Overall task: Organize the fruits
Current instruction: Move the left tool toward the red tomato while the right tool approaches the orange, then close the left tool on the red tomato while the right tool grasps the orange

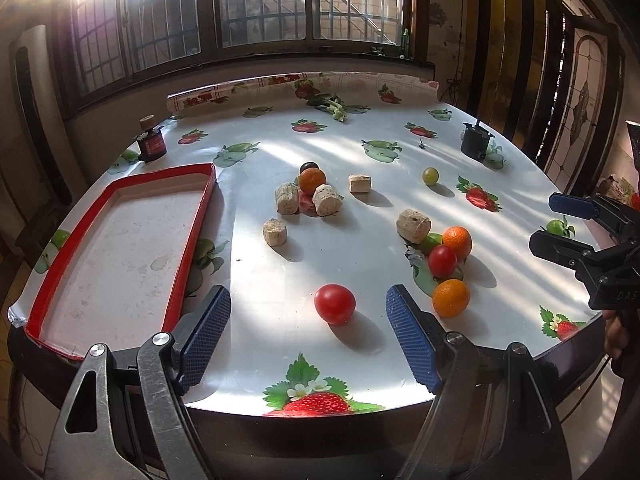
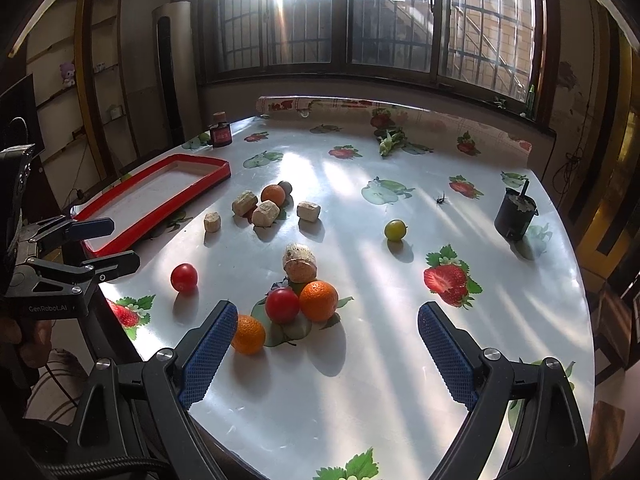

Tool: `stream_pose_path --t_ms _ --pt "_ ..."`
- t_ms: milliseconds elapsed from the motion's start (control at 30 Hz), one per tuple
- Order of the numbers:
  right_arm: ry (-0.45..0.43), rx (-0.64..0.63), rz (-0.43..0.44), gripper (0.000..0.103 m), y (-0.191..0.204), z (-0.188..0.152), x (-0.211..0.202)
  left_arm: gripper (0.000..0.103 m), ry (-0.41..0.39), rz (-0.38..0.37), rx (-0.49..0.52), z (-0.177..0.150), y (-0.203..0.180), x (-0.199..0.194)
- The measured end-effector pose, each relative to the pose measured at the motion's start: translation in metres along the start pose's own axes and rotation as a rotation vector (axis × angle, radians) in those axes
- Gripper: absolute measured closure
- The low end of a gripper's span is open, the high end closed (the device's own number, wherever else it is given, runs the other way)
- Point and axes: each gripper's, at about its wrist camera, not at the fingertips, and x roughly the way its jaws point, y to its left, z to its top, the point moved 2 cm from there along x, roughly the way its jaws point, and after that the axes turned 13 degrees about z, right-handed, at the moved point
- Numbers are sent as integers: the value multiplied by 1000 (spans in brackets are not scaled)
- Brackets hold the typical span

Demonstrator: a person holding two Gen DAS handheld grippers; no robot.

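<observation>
Several small fruits lie loose on the table (image 1: 280,280). One red tomato (image 1: 334,304) sits alone near the front edge, between the spread fingers of the left tongs (image 1: 308,336) but untouched by them. To its right a cluster gathers: a second red tomato (image 1: 442,261), an orange (image 1: 457,241) behind it, another orange (image 1: 451,298) in front, a green fruit (image 1: 429,242) tucked in, and a cork-like block (image 1: 413,225) leaning at the back. Farther back, a third orange (image 1: 312,181) rests against a dark round fruit (image 1: 309,167) amid four more cork-like blocks, one (image 1: 359,183) slightly apart. A green grape (image 1: 430,176) stands alone toward the right.

Left tongs are released, holding nothing. Right tongs (image 2: 324,356) are also released and empty, hovering just before the cluster, the nearest orange beside the left finger.

A red-rimmed tray (image 1: 188,240) lies on the table's left side, nothing in it. A small dark bottle (image 1: 151,142) stands behind it, and a black cup (image 1: 475,141) sits at the far right.
</observation>
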Motion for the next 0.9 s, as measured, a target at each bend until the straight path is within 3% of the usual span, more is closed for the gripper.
stream_pose_path --t_ms 533,700,900 --pt "32 49 13 14 -13 -5 19 23 75 -22 11 -5 -6 26" --pt "68 62 24 24 -16 -6 35 23 106 -27 17 -7 -7 40" --pt "123 108 43 47 -28 -7 64 23 155 -82 4 -5 -12 56"
